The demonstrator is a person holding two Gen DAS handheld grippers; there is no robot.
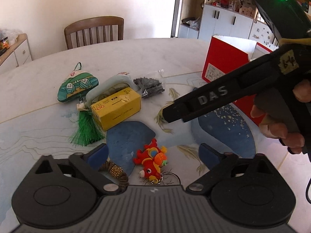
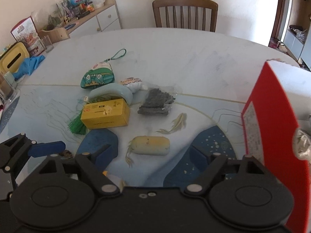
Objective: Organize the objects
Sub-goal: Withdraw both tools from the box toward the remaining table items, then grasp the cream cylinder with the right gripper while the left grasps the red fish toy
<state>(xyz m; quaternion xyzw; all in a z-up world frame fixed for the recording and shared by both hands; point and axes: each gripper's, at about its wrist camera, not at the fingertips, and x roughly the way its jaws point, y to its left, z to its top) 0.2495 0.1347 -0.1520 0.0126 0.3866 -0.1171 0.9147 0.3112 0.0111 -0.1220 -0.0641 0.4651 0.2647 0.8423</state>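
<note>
My left gripper (image 1: 153, 152) is open and empty, its blue pads either side of a red dragon keychain (image 1: 152, 160) on the table. A brown beaded coil (image 1: 116, 171) lies by its left pad. Farther off lie a yellow box (image 1: 116, 106), a green tasselled sachet (image 1: 77, 85), a pale blue curved piece (image 1: 114, 83) and a bag of black bits (image 1: 150, 86). My right gripper (image 2: 149, 155) is open and empty above a pale yellow oblong object (image 2: 149, 145). The yellow box (image 2: 106, 114), sachet (image 2: 98, 77) and black bag (image 2: 155, 102) lie beyond it.
A red open box (image 2: 272, 120) stands at the right; it also shows in the left wrist view (image 1: 225, 64). The right tool's black body (image 1: 223, 97) crosses the left wrist view. A wooden chair (image 2: 184, 12) stands behind the table. A cluttered sideboard (image 2: 77, 19) stands far left.
</note>
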